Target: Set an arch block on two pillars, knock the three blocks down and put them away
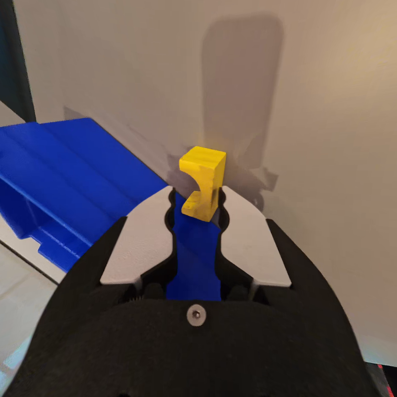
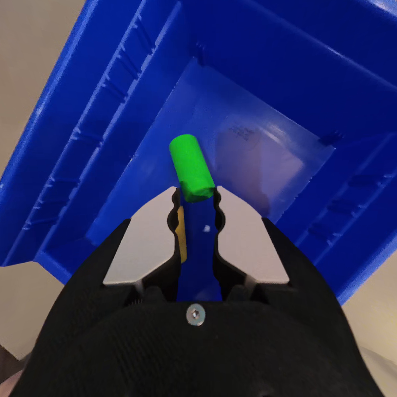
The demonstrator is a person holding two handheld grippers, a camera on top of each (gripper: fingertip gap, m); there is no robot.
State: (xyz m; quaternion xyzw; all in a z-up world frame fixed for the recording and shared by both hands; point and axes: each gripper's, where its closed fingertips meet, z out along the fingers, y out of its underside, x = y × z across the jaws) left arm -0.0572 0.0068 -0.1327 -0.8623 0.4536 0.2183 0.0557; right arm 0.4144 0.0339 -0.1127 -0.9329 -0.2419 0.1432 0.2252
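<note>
Bin (image 1: 64, 182): blue plastic, sitting on the pale desk (image 1: 12, 253); the landmark for all that follows.
Left tool (image 1: 197, 189): fingers clamped on the yellow arch block (image 1: 203, 182), held above the bin's right-hand edge with the arch opening facing the bin.
Wall (image 1: 322, 107): beige, behind the bin, carrying the tool's shadow.
Right tool (image 2: 196, 189): directly over the bin's open interior, fingers closed on one end of the green cylinder block (image 2: 190, 165).
Yellow piece (image 2: 181, 234): inside the bin, mostly hidden behind the right tool's left finger; kind unclear.
</note>
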